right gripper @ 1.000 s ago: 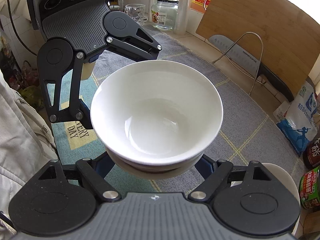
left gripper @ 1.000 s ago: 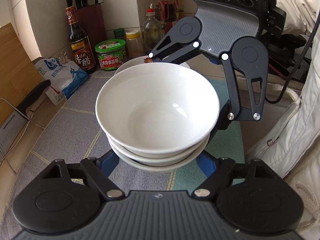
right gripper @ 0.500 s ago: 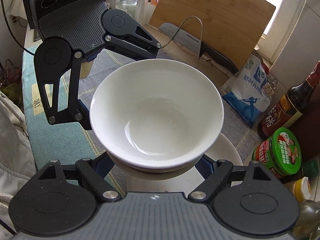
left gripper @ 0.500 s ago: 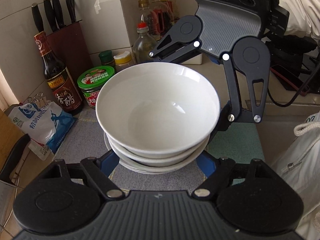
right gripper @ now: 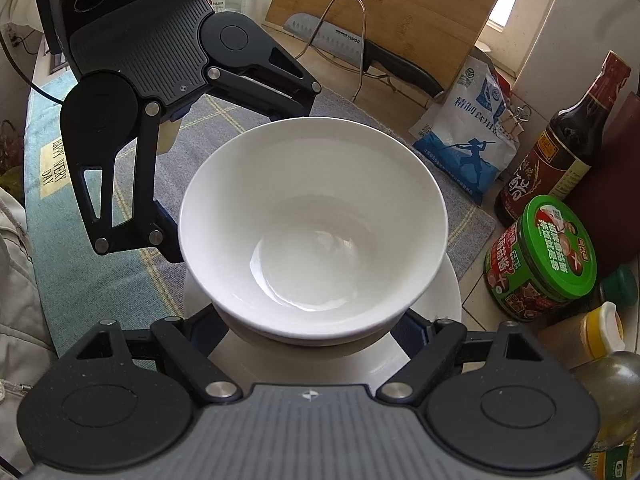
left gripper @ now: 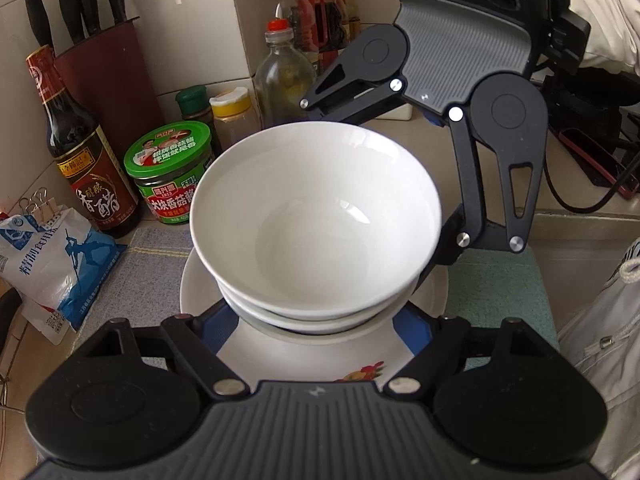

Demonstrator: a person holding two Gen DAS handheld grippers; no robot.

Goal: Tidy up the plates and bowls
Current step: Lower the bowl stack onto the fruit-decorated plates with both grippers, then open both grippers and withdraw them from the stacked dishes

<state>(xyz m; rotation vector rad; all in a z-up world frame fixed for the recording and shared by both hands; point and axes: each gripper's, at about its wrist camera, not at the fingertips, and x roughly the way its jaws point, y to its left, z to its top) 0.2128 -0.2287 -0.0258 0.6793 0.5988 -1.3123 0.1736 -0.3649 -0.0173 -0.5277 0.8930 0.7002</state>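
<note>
A stack of white bowls (left gripper: 316,216) hangs between both grippers, with the top bowl empty. My left gripper (left gripper: 316,316) is shut on the lower bowls, its blue pads (left gripper: 404,320) pressing on either side. From the opposite side my right gripper (right gripper: 316,328) is shut on the same stack of bowls (right gripper: 312,220); its black linkage (left gripper: 500,184) shows beyond the bowls in the left wrist view. Directly beneath lies a white plate (left gripper: 192,280) with a flower print, also seen as the plate (right gripper: 444,300) in the right wrist view. I cannot tell whether the stack touches it.
Against the tiled wall stand a green-lidded jar (left gripper: 170,172), a dark vinegar bottle (left gripper: 86,168), a knife block (left gripper: 108,76) and oil bottles (left gripper: 286,76). A salt bag (left gripper: 52,264) lies left. A cleaver (right gripper: 360,52) leans on a wooden board (right gripper: 400,8). A person's white sleeve (left gripper: 600,356) is right.
Both grippers have carried the bowl stack across the mat toward the jars and bottles at the wall. The flower-print plate has come directly under the stack. Neither grip has changed.
</note>
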